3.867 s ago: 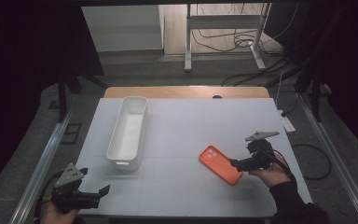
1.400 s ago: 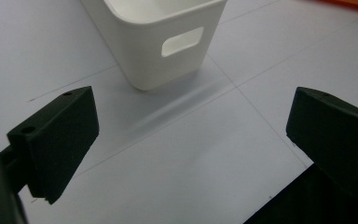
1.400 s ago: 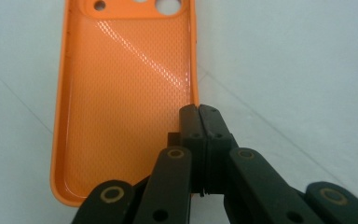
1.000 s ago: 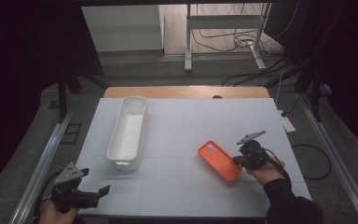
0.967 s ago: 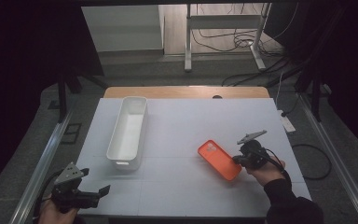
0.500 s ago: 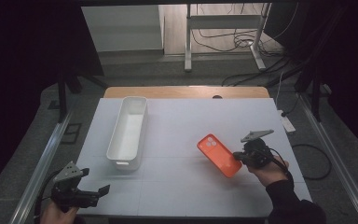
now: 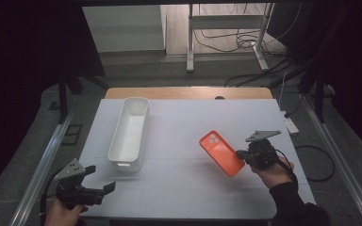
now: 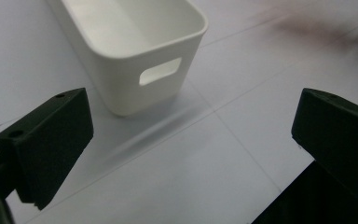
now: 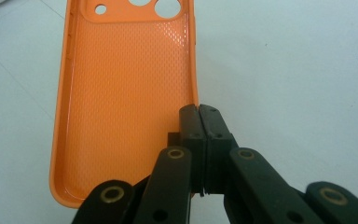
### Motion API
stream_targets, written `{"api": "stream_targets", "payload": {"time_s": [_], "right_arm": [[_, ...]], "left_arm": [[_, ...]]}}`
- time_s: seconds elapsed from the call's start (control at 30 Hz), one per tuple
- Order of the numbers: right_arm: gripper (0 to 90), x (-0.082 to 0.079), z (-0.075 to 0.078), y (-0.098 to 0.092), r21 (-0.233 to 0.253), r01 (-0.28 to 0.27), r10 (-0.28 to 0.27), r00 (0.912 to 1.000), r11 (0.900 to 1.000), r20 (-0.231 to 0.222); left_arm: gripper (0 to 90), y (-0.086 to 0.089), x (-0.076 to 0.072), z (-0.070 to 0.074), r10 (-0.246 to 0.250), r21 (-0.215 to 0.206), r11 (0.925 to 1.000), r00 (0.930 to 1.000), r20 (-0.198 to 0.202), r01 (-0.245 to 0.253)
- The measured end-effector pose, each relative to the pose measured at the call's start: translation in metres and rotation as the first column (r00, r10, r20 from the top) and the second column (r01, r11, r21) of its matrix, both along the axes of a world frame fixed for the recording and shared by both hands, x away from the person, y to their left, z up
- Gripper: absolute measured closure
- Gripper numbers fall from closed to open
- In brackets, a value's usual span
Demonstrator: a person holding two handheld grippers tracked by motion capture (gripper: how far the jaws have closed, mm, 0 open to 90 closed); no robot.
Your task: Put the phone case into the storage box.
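Phone case: orange phone case (image 7: 221, 152), hollow side up, camera cut-outs at its far end; it sits right of centre on the surface, and seems slightly raised at the gripped edge, though I cannot tell whether it is fully clear of the surface.
Grip: right gripper (image 9: 199, 114) has its jaws pressed together on the case's thin side wall, near the end away from the cut-outs.
Right hand: hand (image 7: 272, 170) at the right near part of the surface, holding that gripper level with the case.
Bin: white bin (image 7: 129, 132), long and open-topped, with nothing visible inside, well apart to the left of the case; a handle slot shows in its near end wall (image 8: 160, 71).
Left gripper: left gripper (image 8: 191, 121) waits at the near left corner, jaws spread wide with nothing between them, pointed toward the bin's near end.
Surface: white surface (image 7: 184, 188), bare between case and bin.
Step in hand: likely carrying the gripped case toward the bin.
Next move: keep the pinch firm on the thin wall, lift clear, travel left, and release over the bin's opening.
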State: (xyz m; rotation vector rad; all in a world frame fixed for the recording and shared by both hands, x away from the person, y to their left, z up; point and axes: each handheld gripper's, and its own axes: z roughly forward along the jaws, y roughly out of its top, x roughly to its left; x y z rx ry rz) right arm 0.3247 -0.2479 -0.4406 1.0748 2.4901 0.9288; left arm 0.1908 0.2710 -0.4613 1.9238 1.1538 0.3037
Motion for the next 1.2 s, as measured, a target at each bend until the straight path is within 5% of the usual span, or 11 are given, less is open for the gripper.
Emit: {"api": "stream_targets", "payload": {"time_s": [0.4, 1.2], "right_arm": [[89.1, -0.003, 0.007, 0.001, 0.026, 0.003, -0.004, 0.9993, 1.0, 0.037], [89.1, -0.009, 0.016, 0.006, 0.061, -0.001, -0.005, 0.9963, 0.998, 0.086]], "left_arm": [[0.0, -0.015, 0.016, 0.013, -0.041, -0.016, 0.999, 0.9988, 0.026, 0.041], [0.0, -0.054, 0.056, 0.026, -0.155, -0.056, 0.9866, 0.9878, -0.018, 0.153]]}}
